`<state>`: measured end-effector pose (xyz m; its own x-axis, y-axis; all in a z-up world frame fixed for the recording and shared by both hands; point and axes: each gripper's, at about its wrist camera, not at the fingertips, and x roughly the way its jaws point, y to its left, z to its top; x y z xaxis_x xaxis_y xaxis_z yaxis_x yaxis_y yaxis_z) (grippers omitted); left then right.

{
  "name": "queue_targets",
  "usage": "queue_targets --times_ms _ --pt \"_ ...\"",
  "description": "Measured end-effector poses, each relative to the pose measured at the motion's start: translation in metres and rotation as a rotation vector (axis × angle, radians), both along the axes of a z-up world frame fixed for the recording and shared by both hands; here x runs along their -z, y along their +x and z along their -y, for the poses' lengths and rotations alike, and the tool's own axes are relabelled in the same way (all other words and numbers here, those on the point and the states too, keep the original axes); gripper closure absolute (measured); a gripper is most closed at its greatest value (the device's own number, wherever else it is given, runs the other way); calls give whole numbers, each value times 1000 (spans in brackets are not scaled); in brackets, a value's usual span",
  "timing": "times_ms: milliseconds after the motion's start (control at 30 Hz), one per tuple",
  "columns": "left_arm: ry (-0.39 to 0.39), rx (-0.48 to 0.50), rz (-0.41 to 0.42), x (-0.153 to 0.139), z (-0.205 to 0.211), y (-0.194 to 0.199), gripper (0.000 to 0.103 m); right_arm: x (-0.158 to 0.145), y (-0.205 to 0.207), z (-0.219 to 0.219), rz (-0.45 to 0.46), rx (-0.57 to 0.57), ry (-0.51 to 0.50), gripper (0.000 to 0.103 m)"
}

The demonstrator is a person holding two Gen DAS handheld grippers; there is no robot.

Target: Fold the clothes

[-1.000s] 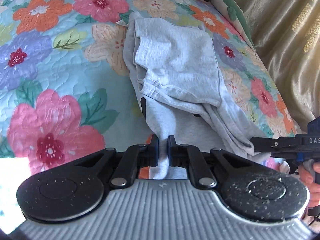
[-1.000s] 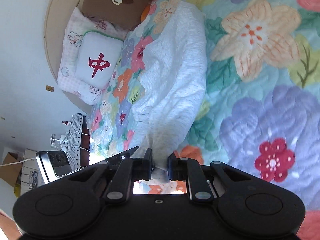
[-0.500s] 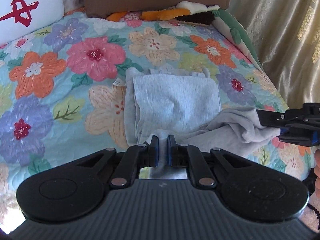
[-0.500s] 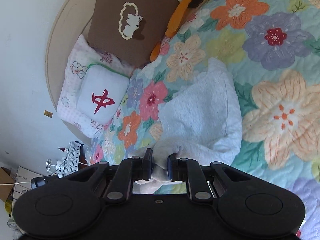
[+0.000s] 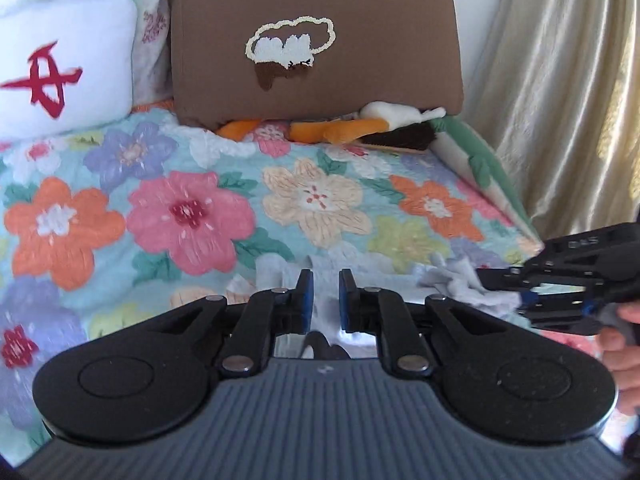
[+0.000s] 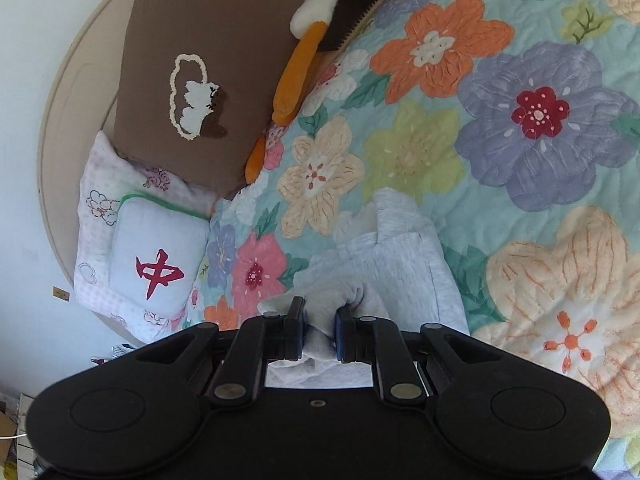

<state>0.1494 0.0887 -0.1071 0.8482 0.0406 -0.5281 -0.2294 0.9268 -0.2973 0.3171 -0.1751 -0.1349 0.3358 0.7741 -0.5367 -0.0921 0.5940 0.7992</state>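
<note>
A light grey garment [image 6: 400, 256] lies folded on the floral quilt [image 6: 540, 120]. My right gripper [image 6: 319, 334] is shut on a bunched edge of it; it also shows at the right of the left wrist view [image 5: 500, 286], pinching grey cloth [image 5: 452, 284]. My left gripper [image 5: 323, 296] is low over the garment, its jaws a little apart with nothing clearly pinched between them. Only scraps of grey cloth [image 5: 272, 276] show past its fingers; the rest is hidden under the gripper body.
A brown cushion [image 5: 316, 40] and a white pillow with a red character [image 5: 60, 68] stand at the bed's head. An orange and white plush toy [image 5: 360, 124] lies below the cushion. A gold curtain [image 5: 568, 80] hangs at the right bed edge.
Both grippers have carried the garment's near edge toward the pillows, folding it over. The left gripper's jaws have parted slightly and the cloth no longer shows between them.
</note>
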Motion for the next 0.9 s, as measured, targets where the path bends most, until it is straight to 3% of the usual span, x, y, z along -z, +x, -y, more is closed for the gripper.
queue_targets --times_ms 67,133,233,267,333,433,533,600,700,767,833,900 --pt "23 11 24 1 4 -6 92 6 6 0 -16 13 18 85" --pt "93 51 14 2 14 -4 92 9 12 -3 -17 20 25 85" --pt "171 45 -105 11 25 12 89 8 20 -10 16 14 19 85" --pt "154 26 -150 15 23 19 88 7 22 -12 33 11 19 85" --pt "40 -10 -192 24 11 25 88 6 27 -15 54 12 25 85" --pt "-39 -43 -156 23 2 13 87 10 32 -17 50 21 52 85" --pt "-32 -11 -89 15 10 -4 75 12 34 -17 71 13 38 85" --pt "1 49 -82 15 19 -2 65 14 36 -17 74 6 43 85" --pt "140 105 -109 19 38 20 65 16 36 -18 78 2 44 81" --pt "132 140 -108 23 37 42 65 13 35 -16 85 -6 44 80" --pt "87 139 -142 28 30 65 66 4 32 -15 117 -19 47 68" --pt "79 115 -208 33 23 85 68 -11 24 -15 213 -24 49 55"
